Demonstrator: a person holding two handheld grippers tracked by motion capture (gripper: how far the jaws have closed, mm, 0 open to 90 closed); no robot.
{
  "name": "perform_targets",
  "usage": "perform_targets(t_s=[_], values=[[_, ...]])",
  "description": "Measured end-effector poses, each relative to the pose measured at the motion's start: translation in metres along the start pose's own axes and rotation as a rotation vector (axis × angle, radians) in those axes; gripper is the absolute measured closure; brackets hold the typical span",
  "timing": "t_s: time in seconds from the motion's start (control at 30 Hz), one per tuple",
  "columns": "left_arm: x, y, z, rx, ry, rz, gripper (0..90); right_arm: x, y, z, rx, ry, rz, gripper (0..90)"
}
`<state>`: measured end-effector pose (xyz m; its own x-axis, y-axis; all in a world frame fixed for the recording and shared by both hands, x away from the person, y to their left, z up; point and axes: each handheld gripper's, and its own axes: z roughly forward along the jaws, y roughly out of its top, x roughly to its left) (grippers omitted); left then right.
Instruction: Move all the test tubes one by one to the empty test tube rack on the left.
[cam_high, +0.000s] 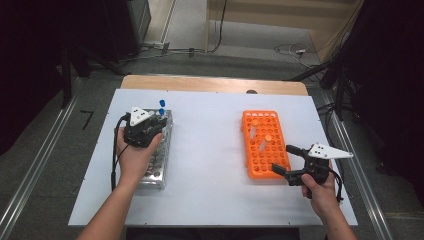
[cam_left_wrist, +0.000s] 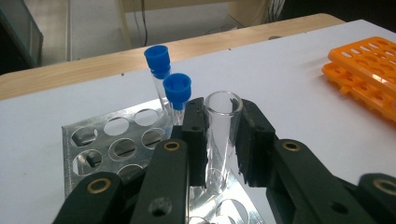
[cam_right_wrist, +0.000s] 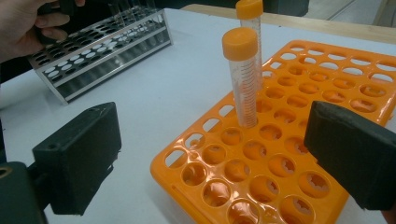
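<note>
On the left of the white table (cam_high: 210, 150), a metal test tube rack (cam_high: 159, 150) runs from near to far, and the person's left hand (cam_high: 132, 155) holds the left gripper (cam_high: 159, 121) over its far end. In the left gripper view its two black jaws are pressed against an open, uncapped clear tube (cam_left_wrist: 222, 135), pinching it just below the rim; the tube's lower end sits among the rack's round holes, though which hole it stands in cannot be told. Just beyond the jaws, two blue-capped tubes (cam_left_wrist: 173, 91) stand upright, one behind the other, at the rack's far edge. Right of centre lies an orange plastic tube rack (cam_high: 265, 145), also running near to far, with two orange-capped tubes (cam_right_wrist: 243, 74) standing upright in its holes, one farther than the other. At the rack's near right corner the right hand (cam_high: 320, 192) holds the right gripper (cam_high: 283, 159); its jaws are spread wide apart and grip nothing, one on each side of the rack's near end in the right gripper view, clear of both capped tubes.
</note>
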<state>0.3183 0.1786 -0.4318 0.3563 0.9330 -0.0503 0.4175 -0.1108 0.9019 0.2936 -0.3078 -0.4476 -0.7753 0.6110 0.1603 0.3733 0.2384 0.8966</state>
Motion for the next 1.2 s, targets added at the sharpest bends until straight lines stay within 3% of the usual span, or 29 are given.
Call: perform_targets(t_s=[0.17, 0.43, 0.53, 0.67, 0.9, 1.2], values=[[-0.001, 0.001, -0.003, -0.013, -0.017, -0.001, 66.4, 0.0, 0.0, 0.001, 0.001, -0.001, -0.004, 2.9], [-0.003, 0.001, -0.019, -0.087, -0.111, -0.05, 34.8, 0.001, 0.003, 0.004, 0.004, -0.005, -0.002, 3.3], [-0.004, -0.001, -0.025, -0.106, -0.16, -0.064, 29.3, 0.002, 0.004, 0.006, 0.003, -0.009, -0.001, 3.4], [-0.01, -0.004, -0.032, -0.113, -0.182, -0.06, 18.2, 0.002, 0.005, 0.008, 0.007, -0.012, 0.0, 3.5], [-0.025, -0.006, -0.042, -0.14, -0.239, -0.056, 10.3, -0.002, 0.011, 0.016, 0.023, -0.028, 0.021, 3.9], [-0.035, -0.008, -0.04, -0.126, -0.279, -0.051, 5.0, -0.011, 0.018, 0.036, 0.07, -0.029, 0.037, 5.8]])
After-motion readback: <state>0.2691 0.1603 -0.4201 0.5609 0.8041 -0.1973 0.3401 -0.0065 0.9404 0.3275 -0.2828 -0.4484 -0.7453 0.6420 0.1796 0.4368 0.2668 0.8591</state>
